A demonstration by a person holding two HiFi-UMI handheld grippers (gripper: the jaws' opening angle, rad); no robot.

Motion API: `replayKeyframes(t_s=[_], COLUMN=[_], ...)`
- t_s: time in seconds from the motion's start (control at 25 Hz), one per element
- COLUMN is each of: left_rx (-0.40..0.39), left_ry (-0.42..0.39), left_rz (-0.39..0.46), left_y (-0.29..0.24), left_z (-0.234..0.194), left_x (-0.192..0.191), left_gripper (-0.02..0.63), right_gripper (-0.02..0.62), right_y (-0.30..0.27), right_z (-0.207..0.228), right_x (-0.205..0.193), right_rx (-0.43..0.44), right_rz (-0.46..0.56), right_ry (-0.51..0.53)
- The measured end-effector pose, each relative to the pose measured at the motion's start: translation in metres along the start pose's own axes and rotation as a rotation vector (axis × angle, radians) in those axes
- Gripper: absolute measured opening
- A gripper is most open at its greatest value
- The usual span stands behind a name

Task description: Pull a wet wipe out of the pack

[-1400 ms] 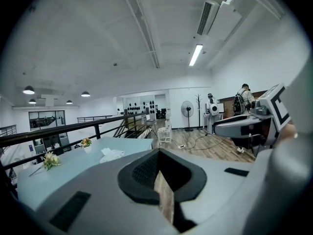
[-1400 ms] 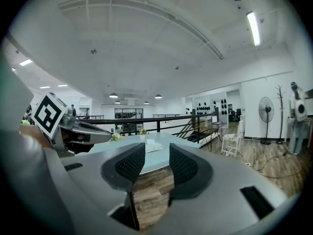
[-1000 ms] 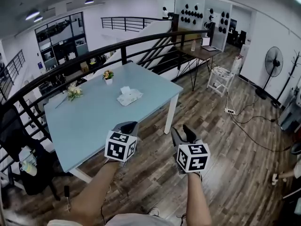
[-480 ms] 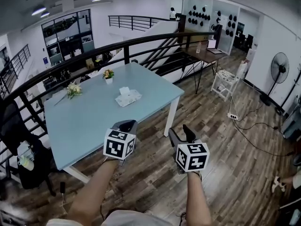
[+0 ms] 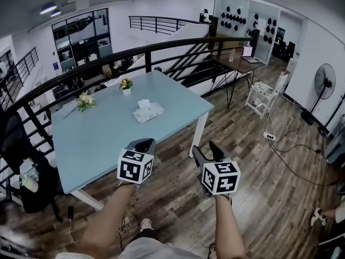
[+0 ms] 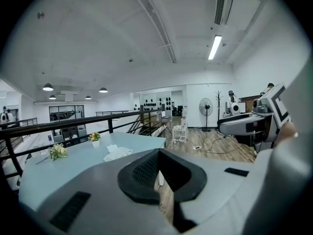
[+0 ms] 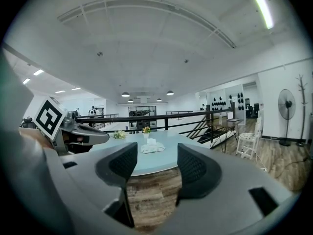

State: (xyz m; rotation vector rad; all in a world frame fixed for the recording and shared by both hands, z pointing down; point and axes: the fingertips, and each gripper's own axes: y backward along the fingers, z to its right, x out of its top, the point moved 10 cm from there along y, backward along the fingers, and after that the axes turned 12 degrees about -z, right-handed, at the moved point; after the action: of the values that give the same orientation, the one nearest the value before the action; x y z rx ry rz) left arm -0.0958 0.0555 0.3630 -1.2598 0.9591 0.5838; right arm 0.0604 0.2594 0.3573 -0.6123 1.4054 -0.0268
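Wipe pack to tongs: well apart, untouched.
Left tongs: pressed together, nothing pinched.
Right tongs: spread, having just been opening; nothing between them.
Below tongs: wooden floor.
Ahead: pale blue tabletop.
Pack's place: mid-tabletop, a white sheet raised at its top.
Beyond pack: potted flowers; bouquet further left.

Wet wipe pack on the table: too small to show its opening. Dark chair: cut off by the left edge.
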Motion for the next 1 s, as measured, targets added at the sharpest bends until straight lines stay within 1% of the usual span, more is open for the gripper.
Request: replayKeyframes(t_s=[0.32,0.48,0.76,1.0], left_rx=[0.04,0.063,0.083,0.089], left_ry=[0.02,0.036,0.056,0.066], left_rz=[-0.015,-0.025,-0.028,-0.029], left_y=[-0.01,-0.022,-0.05,-0.078], left_z=[-0.021,-0.039,-0.077,-0.118], left_x=[-0.008,-0.009,0.002,0.022], left_gripper=[-0.008,-0.008,-0.008,-0.008], right_gripper=[0.239,0.239,0.239,0.239], right_y=[-0.029,-0.053,-0.103,-0.151], right_z=[-0.005,-0.007,-0.004,-0.003], right_x=[0.0,0.004,0.022,0.049], right_rx=[0.036,0.059,0.079,0.087], right_rz=[-0.015,-0.022,-0.029,-0.037], right_ry=[0.006,0.013,0.02,0.026])
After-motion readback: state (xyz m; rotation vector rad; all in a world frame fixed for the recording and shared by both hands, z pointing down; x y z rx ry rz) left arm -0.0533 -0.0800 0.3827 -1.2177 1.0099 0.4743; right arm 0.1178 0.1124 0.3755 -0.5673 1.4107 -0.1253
